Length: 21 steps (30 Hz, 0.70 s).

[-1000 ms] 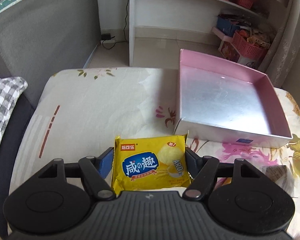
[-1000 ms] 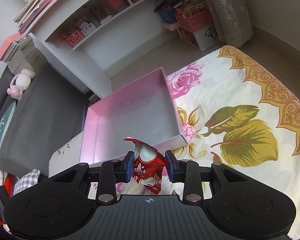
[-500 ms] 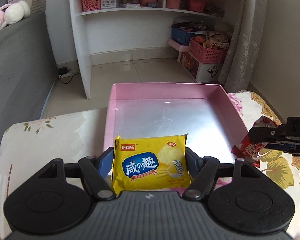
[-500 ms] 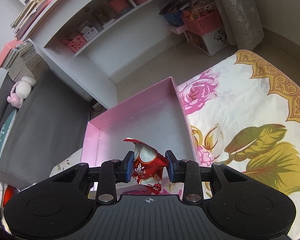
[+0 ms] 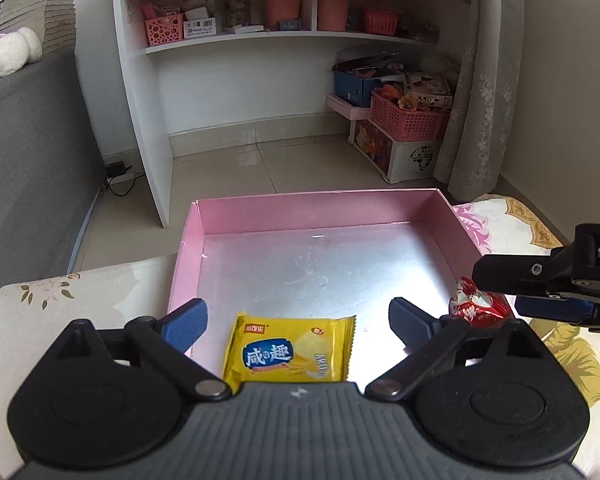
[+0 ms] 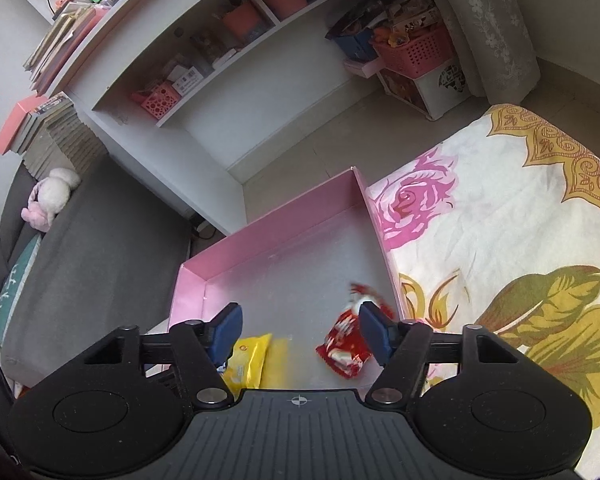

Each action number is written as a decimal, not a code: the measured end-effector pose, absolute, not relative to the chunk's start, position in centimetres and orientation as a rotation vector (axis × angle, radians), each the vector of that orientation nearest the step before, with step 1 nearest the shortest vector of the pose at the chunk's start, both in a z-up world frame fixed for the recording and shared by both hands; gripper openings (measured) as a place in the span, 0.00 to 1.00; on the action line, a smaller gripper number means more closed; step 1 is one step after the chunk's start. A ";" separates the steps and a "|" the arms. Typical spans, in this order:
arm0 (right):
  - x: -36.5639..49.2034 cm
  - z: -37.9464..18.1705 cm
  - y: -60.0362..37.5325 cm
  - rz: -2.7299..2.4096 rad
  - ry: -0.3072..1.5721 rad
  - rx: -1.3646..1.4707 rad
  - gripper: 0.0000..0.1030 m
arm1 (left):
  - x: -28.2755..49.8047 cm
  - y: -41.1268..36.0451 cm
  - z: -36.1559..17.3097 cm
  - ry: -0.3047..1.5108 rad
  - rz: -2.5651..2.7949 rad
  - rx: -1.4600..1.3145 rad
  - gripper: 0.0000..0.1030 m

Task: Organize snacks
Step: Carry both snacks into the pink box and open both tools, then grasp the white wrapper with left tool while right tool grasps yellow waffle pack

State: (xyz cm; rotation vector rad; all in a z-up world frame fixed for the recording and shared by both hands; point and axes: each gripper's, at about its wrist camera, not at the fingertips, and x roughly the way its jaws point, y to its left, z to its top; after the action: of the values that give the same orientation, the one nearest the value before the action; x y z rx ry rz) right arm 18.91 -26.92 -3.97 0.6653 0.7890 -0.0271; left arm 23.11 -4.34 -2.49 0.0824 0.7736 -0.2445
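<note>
Left gripper [image 5: 296, 320] agape – yellow packet [image 5: 290, 354] | right gripper [image 6: 300, 328] agape – red packet [image 6: 346, 344]

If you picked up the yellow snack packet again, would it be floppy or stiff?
The yellow snack packet probably stays fairly stiff: it lies flat and unwrinkled in the pink box. It looks thin and small, so likely light. Its glossy wrapper could be slippery, and whatever is inside might crack if squeezed hard.

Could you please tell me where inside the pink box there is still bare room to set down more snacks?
The pink box is bare across its middle and along the far wall and both far corners. The near edge is crowded: the yellow snack packet lies near the left, the red snack packet near the right wall.
</note>
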 end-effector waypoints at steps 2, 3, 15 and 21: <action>18.9 -3.8 -27.0 -0.027 0.791 0.655 0.68 | 23.0 -4.1 -2.4 0.784 -0.250 0.086 0.97; 18.8 -3.7 -27.0 -0.026 0.790 0.653 0.69 | 22.8 -4.0 -2.3 0.785 -0.252 0.090 0.97; 15.6 0.7 -25.9 -0.013 0.803 0.541 0.82 | 18.9 -1.1 0.5 0.801 -0.245 0.064 1.00; 13.0 2.4 -24.4 -0.010 0.834 0.464 0.89 | 16.4 -0.2 0.6 0.867 -0.251 0.089 1.00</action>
State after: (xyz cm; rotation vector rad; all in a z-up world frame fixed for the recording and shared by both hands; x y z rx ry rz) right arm 13.04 -24.43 2.38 0.4637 0.8336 -0.0101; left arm 16.41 -0.22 0.60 0.0886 0.8674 -0.2508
